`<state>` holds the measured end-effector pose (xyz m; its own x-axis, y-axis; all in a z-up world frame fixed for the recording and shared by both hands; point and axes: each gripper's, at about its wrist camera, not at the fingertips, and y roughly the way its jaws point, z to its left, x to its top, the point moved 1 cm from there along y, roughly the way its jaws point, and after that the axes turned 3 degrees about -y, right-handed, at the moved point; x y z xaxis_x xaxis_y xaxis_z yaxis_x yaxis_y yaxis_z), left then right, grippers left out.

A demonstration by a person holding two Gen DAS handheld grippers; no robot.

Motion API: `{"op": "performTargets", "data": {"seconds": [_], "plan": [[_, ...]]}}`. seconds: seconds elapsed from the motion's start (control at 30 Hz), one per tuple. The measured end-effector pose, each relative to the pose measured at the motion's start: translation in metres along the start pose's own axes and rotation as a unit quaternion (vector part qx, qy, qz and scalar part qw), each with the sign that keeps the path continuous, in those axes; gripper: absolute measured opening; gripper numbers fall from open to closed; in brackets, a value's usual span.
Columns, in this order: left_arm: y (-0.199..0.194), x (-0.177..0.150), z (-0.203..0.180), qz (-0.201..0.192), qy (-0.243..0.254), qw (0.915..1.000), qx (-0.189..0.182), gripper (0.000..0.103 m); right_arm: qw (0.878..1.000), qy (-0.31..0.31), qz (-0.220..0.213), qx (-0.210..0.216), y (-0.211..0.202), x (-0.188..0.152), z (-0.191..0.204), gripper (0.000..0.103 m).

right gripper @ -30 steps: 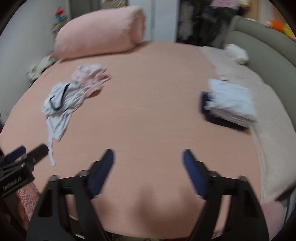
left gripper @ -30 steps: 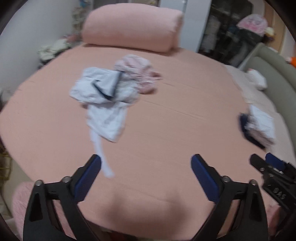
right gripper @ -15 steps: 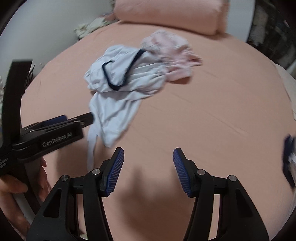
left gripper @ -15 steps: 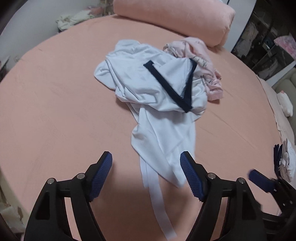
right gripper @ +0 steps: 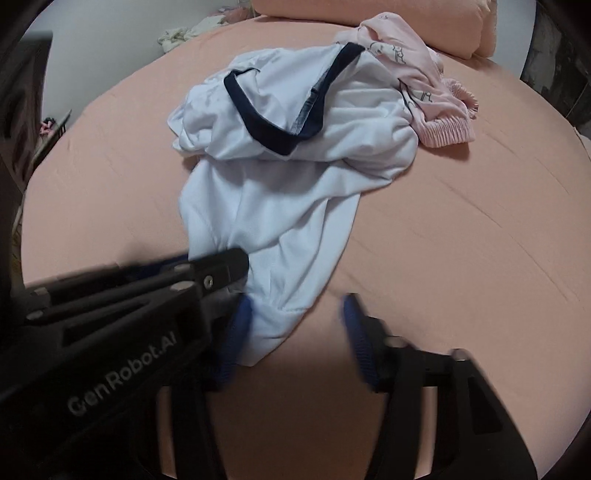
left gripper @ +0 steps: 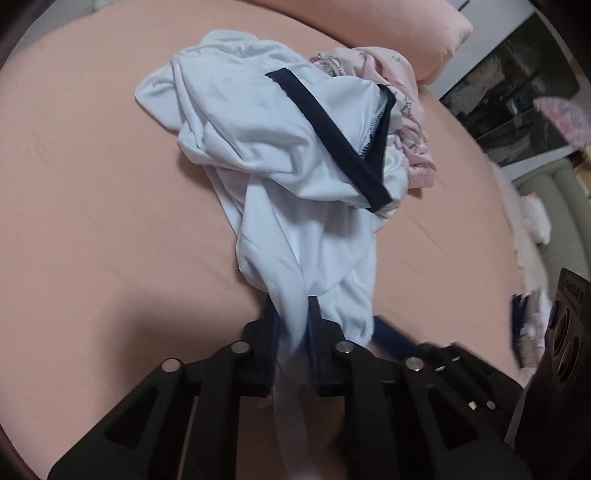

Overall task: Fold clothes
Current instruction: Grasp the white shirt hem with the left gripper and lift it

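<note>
A crumpled white garment with dark navy trim [left gripper: 280,155] lies on the pink bed [left gripper: 92,192]; it also shows in the right wrist view [right gripper: 295,166]. My left gripper [left gripper: 291,317] is shut on its near end, with a white strip hanging below the jaws; it also shows in the right wrist view [right gripper: 236,264]. My right gripper [right gripper: 295,332] is open, its jaws around the garment's near hem, not closed on it. A pink printed garment [right gripper: 417,74] lies bunched behind the white one, touching it [left gripper: 399,96].
A pink bolster pillow [right gripper: 388,22] lies at the head of the bed. A folded stack of clothes [left gripper: 528,325] sits at the right edge of the bed. A grey headboard or sofa [left gripper: 554,206] is on the right, dark shelves [left gripper: 517,85] beyond.
Both grippers moved in toward the white garment. My left gripper went from open to shut on its near end. My right gripper came up beside it, still open.
</note>
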<state>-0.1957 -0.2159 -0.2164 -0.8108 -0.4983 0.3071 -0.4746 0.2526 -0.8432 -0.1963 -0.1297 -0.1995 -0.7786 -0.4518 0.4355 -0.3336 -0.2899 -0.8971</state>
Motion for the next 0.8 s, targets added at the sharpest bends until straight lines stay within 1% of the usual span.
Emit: {"op": "performTargets", "data": {"seconds": [0.03, 0.07, 0.2, 0.33, 0.4, 0.47, 0.5, 0.57, 0.63, 0.67, 0.73, 0.8], "plan": [[0.001, -0.003, -0.007, 0.002, 0.006, 1.0, -0.008, 0.011, 1.0, 0.007, -0.002, 0.01, -0.003, -0.001, -0.003, 0.01], [0.002, -0.008, -0.018, 0.001, 0.022, 0.9997, -0.009, 0.01, 1.0, 0.013, -0.005, 0.013, -0.009, -0.003, -0.006, 0.008], [0.001, -0.026, -0.067, -0.009, 0.091, 0.9955, -0.023, 0.008, 1.0, 0.007, -0.024, -0.012, -0.039, -0.026, -0.017, 0.006], [0.004, -0.04, -0.111, 0.001, 0.125, 0.9909, -0.049, 0.008, 0.999, 0.018, -0.035, -0.028, -0.07, -0.053, -0.031, 0.005], [0.001, -0.058, -0.129, 0.013, 0.136, 0.9884, -0.065, 0.008, 0.999, 0.022, -0.037, -0.033, -0.087, -0.075, -0.042, 0.005], [-0.008, -0.081, -0.15, 0.022, 0.155, 0.9844, -0.081, 0.008, 0.998, 0.023, -0.04, -0.043, -0.106, -0.089, -0.048, 0.005], [-0.011, -0.095, -0.161, 0.028, 0.163, 0.9819, -0.091, 0.008, 0.998, 0.025, -0.04, -0.049, -0.12, -0.101, -0.05, 0.005], [-0.013, -0.125, -0.181, 0.047, 0.177, 0.9762, -0.116, 0.008, 0.997, 0.039, -0.038, -0.055, -0.15, -0.132, -0.068, 0.005], [-0.007, -0.143, -0.207, 0.069, 0.191, 0.9693, -0.139, 0.008, 0.996, 0.053, -0.036, -0.069, -0.166, -0.155, -0.084, 0.005], [-0.003, -0.156, -0.223, 0.083, 0.202, 0.9642, -0.151, 0.008, 0.994, 0.063, -0.033, -0.08, -0.175, -0.168, -0.096, 0.005], [-0.007, -0.187, -0.238, 0.107, 0.226, 0.9536, -0.169, 0.008, 0.991, 0.083, -0.028, -0.098, -0.188, -0.192, -0.118, 0.005], [-0.005, -0.211, -0.259, 0.131, 0.249, 0.9422, -0.183, 0.008, 0.986, 0.117, -0.022, -0.114, -0.202, -0.218, -0.14, 0.005]]}}
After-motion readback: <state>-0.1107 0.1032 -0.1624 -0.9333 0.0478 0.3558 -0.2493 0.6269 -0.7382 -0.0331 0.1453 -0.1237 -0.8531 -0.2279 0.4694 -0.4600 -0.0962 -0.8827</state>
